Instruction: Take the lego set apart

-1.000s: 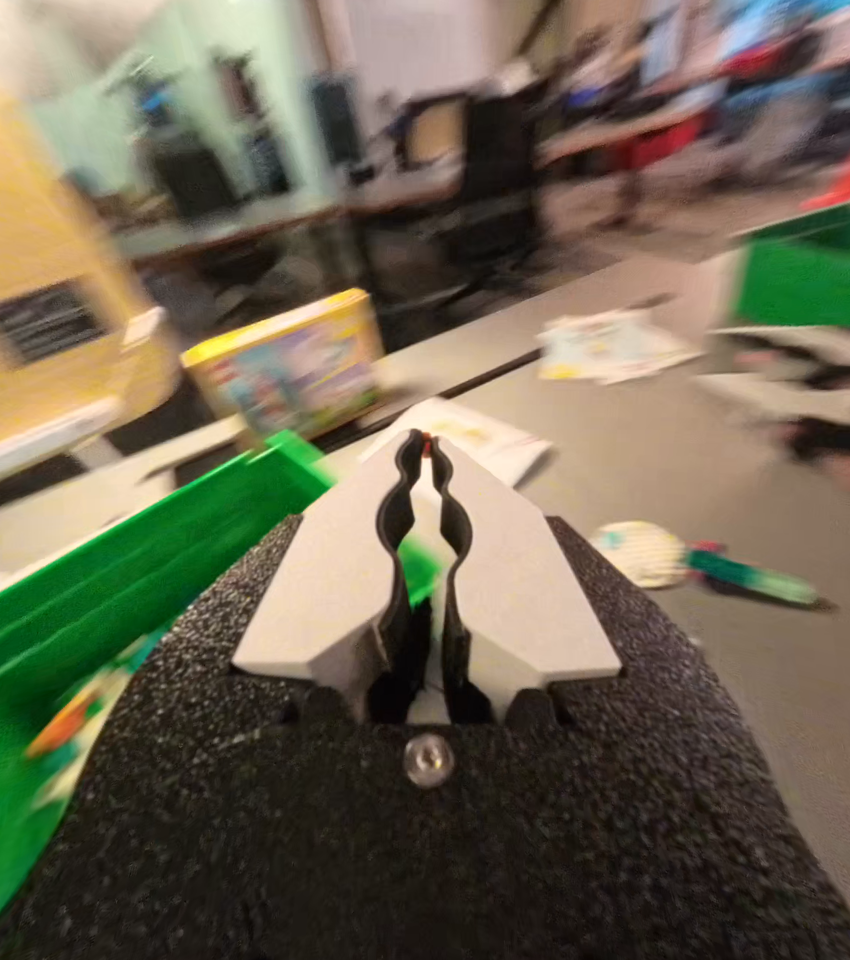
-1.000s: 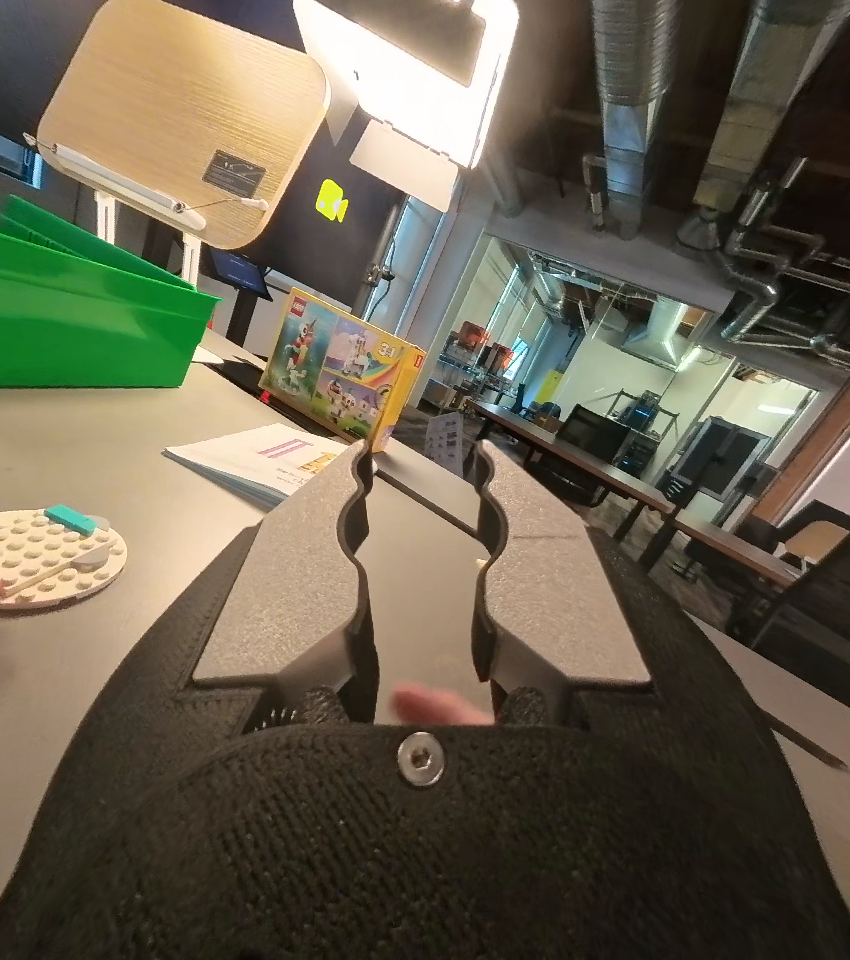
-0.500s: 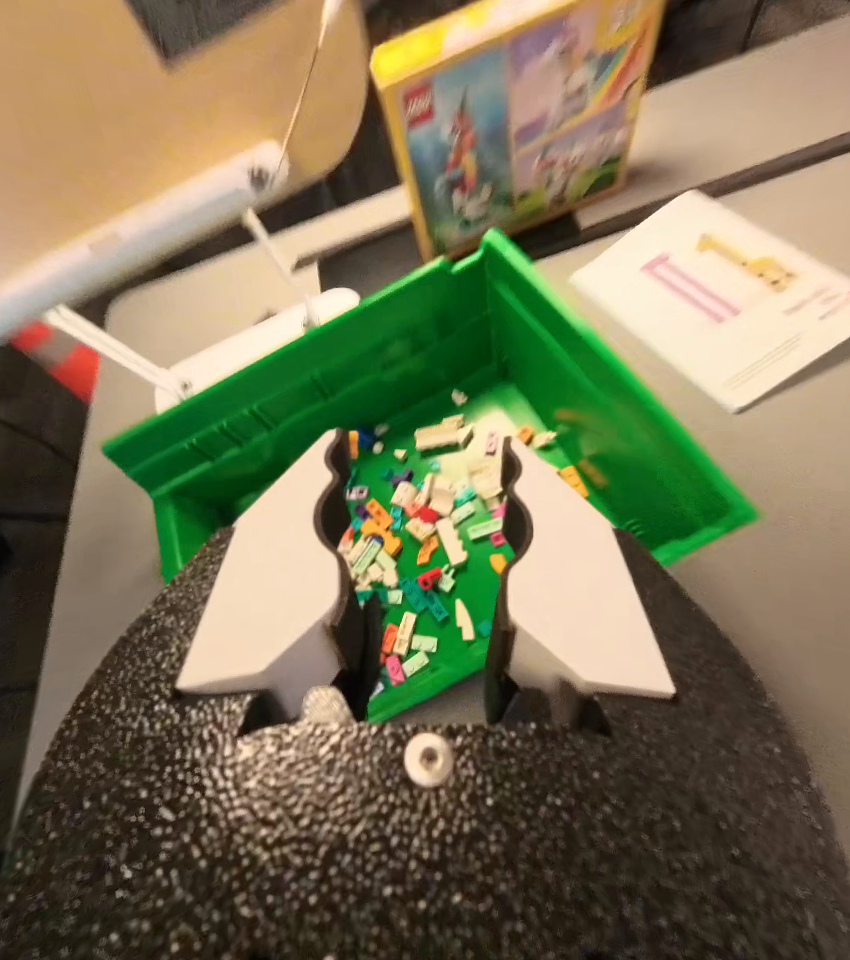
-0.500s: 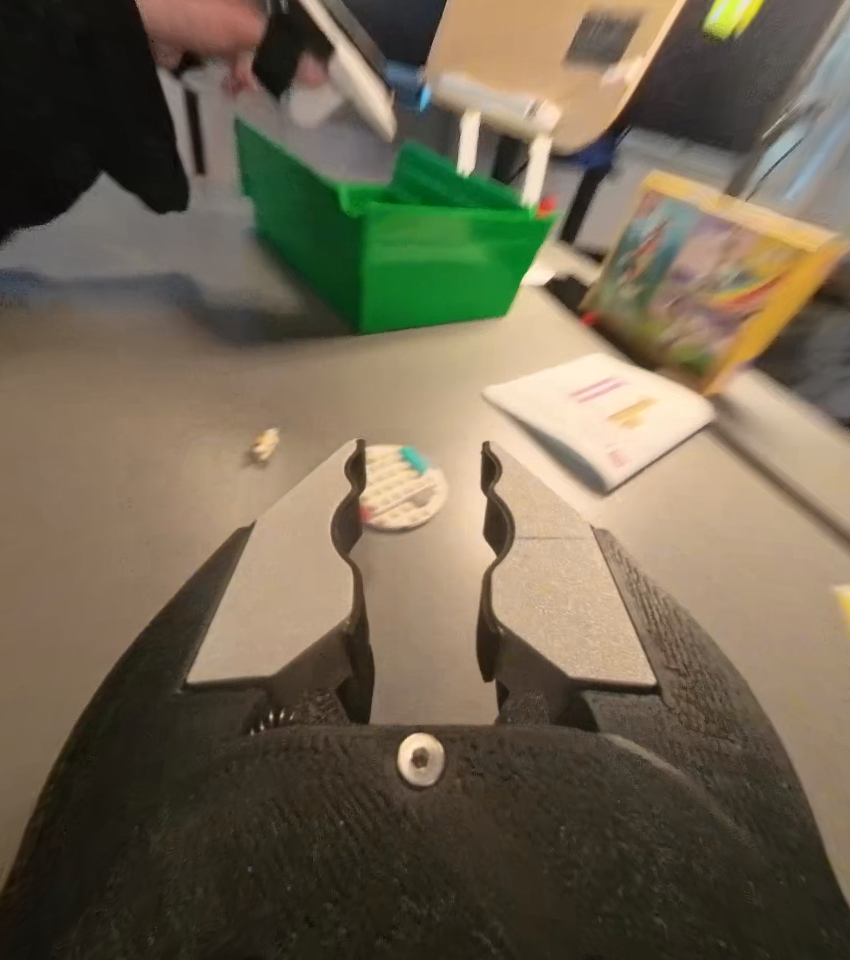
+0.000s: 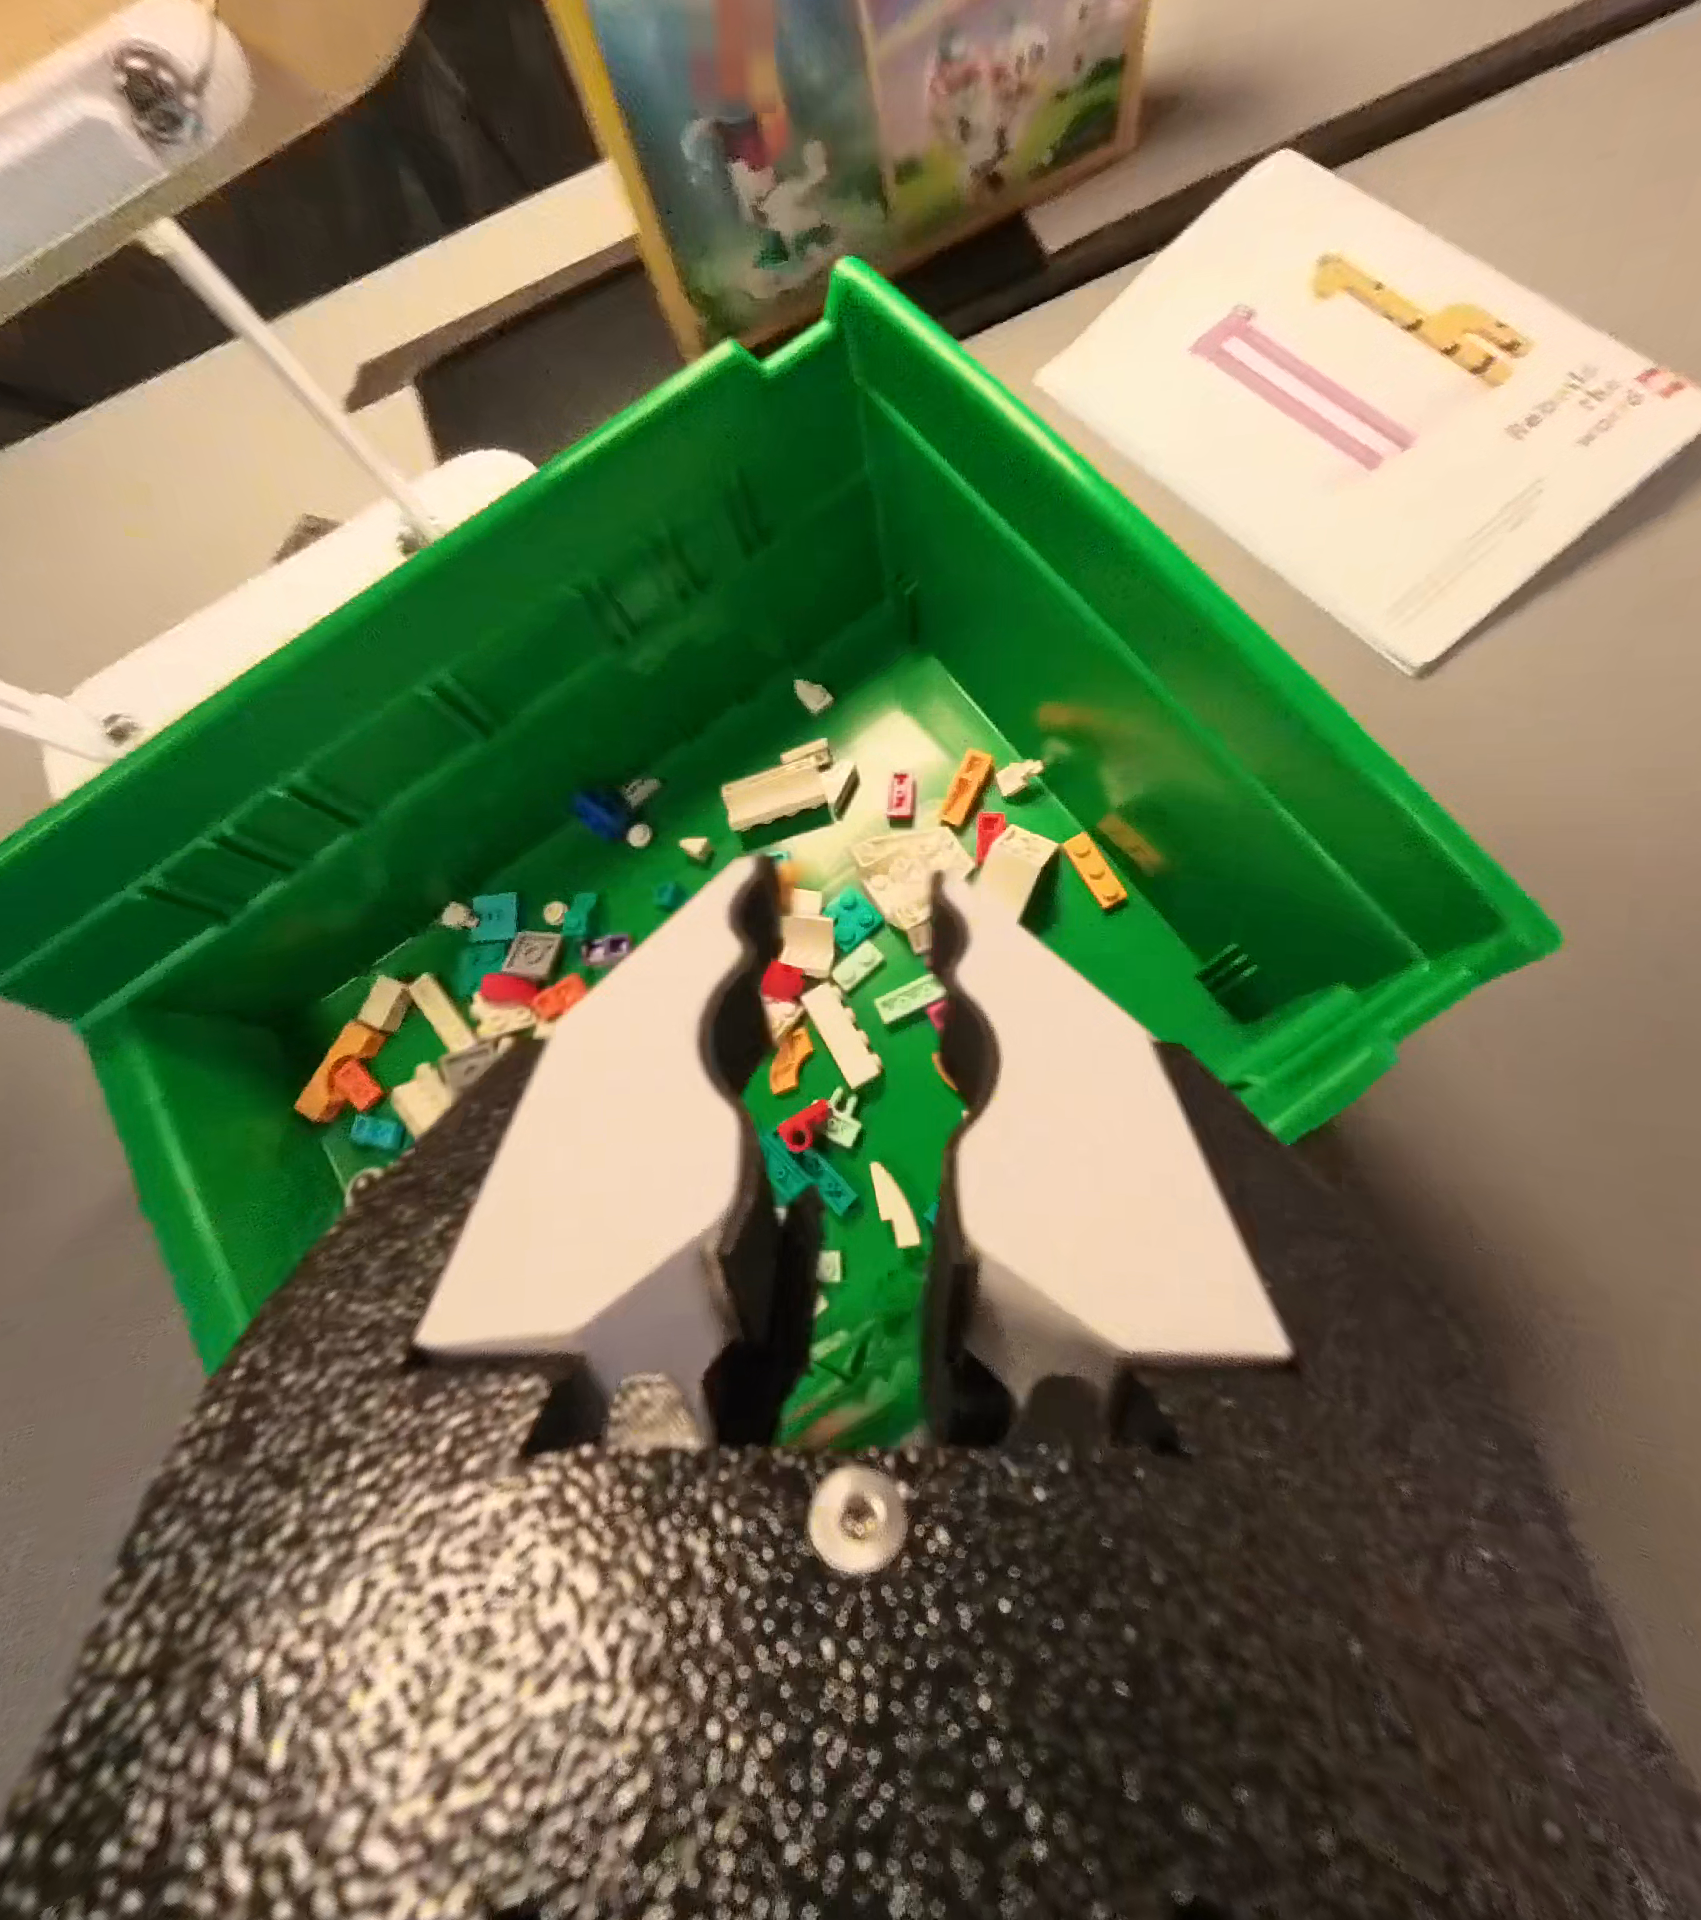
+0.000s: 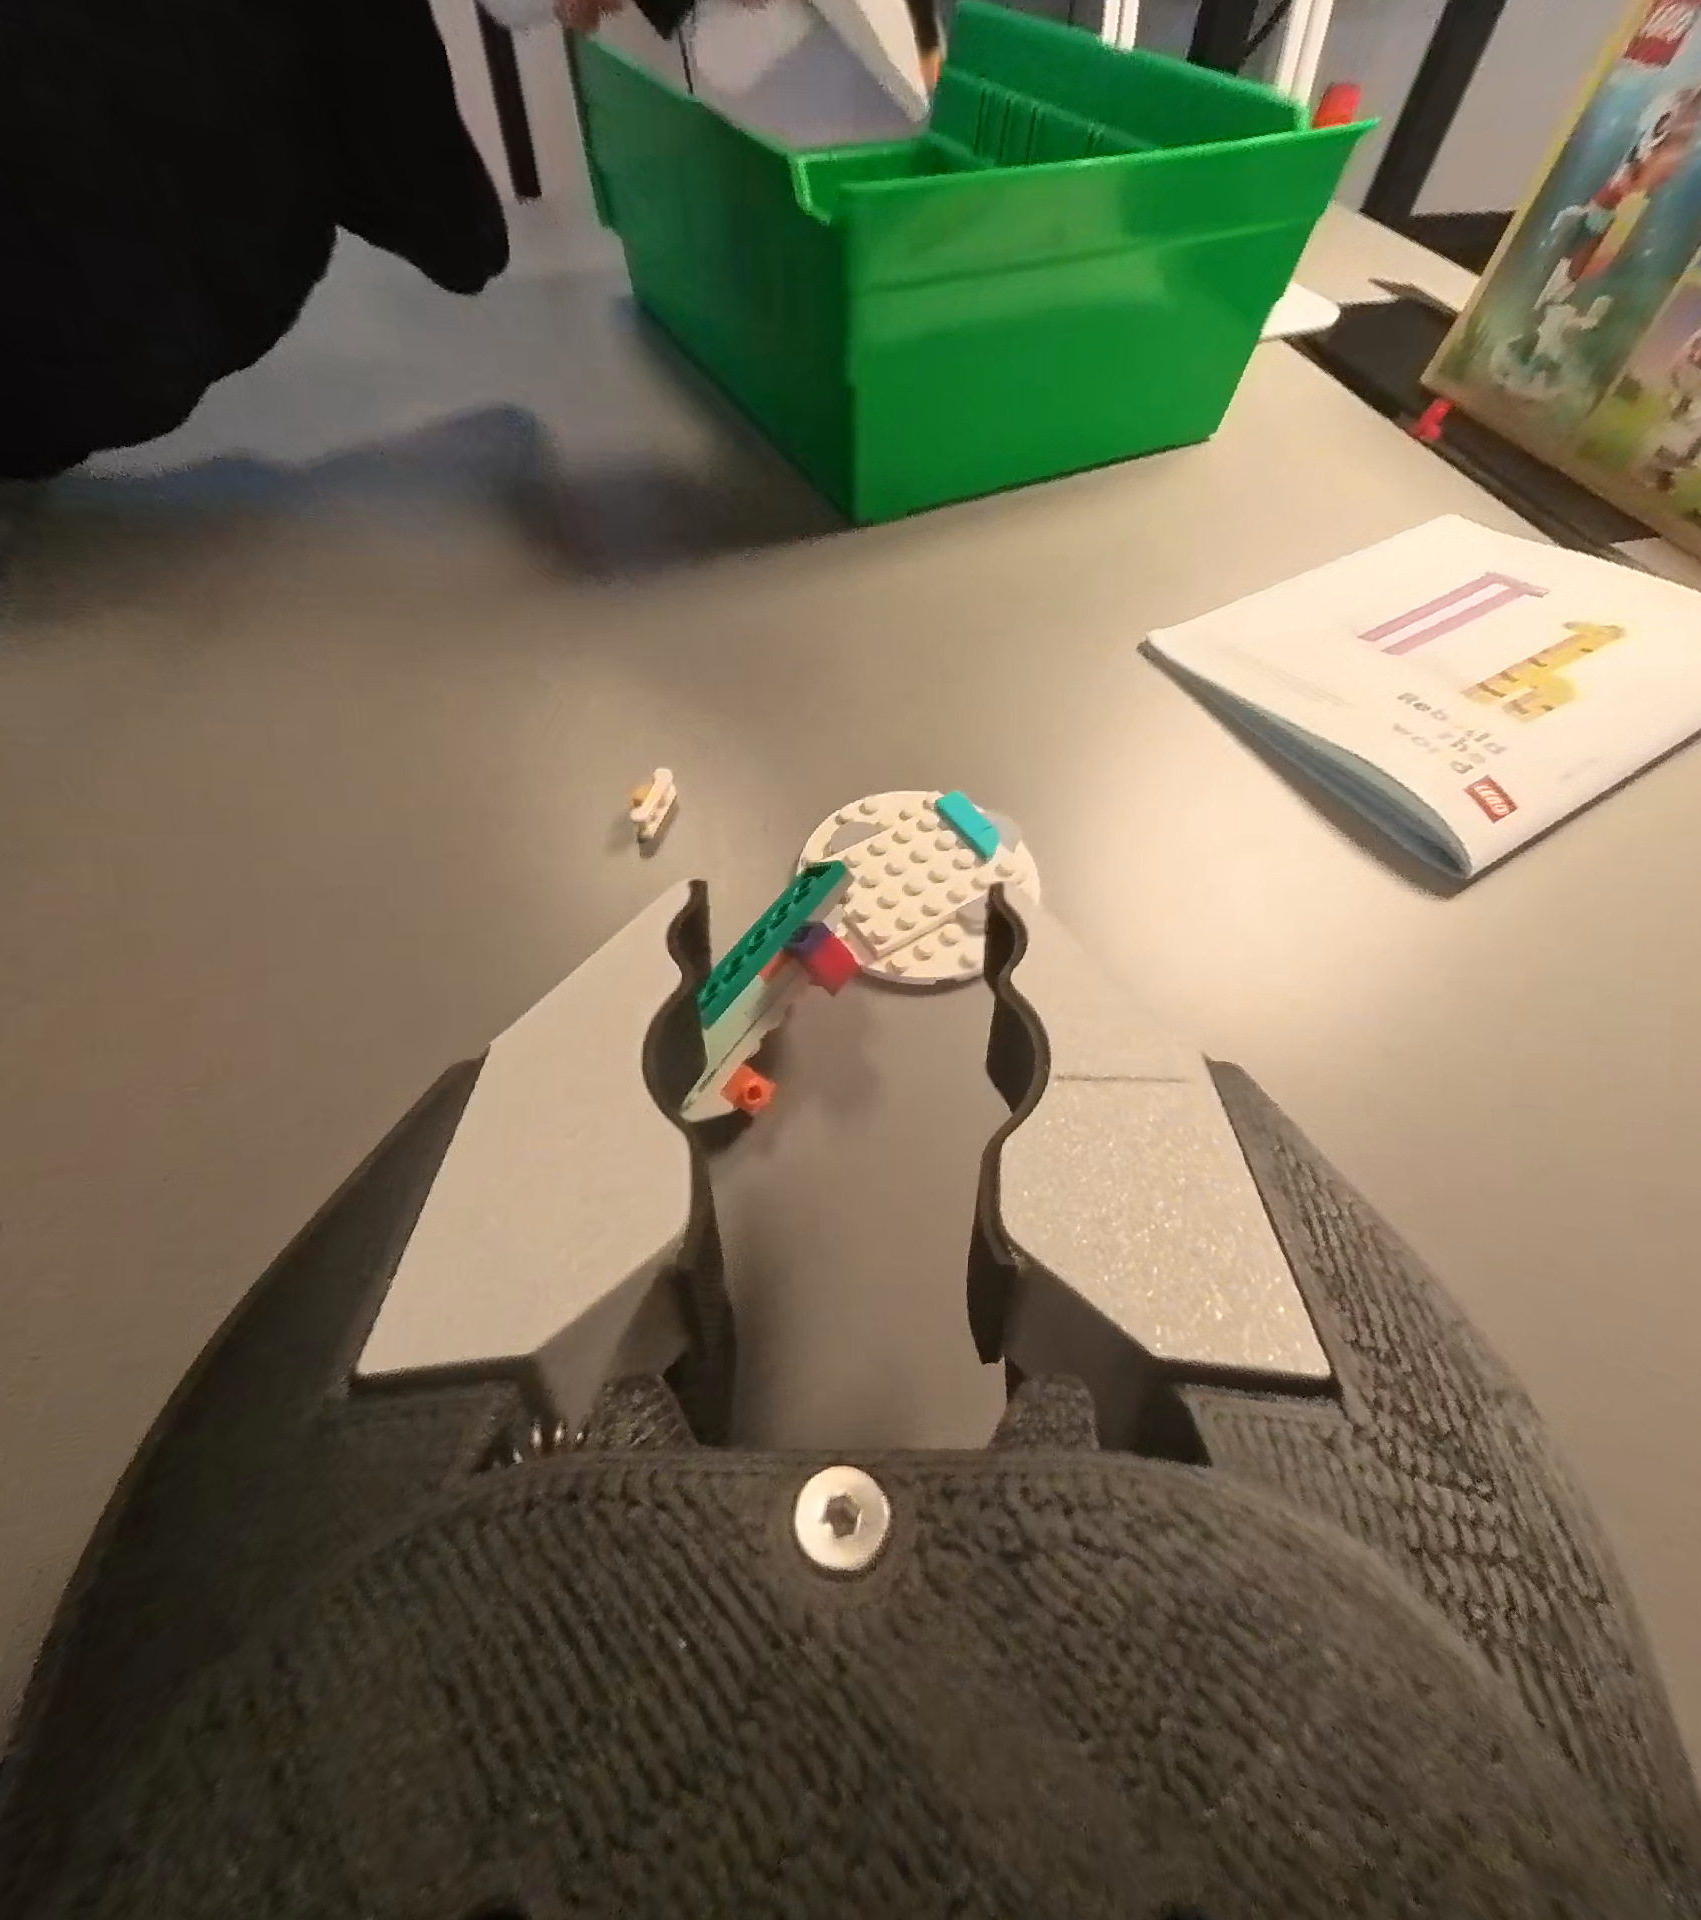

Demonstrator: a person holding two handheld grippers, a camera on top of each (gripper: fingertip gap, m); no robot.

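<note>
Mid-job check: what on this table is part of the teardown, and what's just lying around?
Job:
- round white plate assembly
- teal strip piece beside it
- small loose piece
- green bin of loose bricks
- both open hand-held grippers: left, right

Lying about:
- instruction booklet
- set box

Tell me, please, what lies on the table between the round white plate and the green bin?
In the right wrist view, the stretch from the round white plate to the green bin is bare grey table. One tiny loose piece lies off to the left.
</note>
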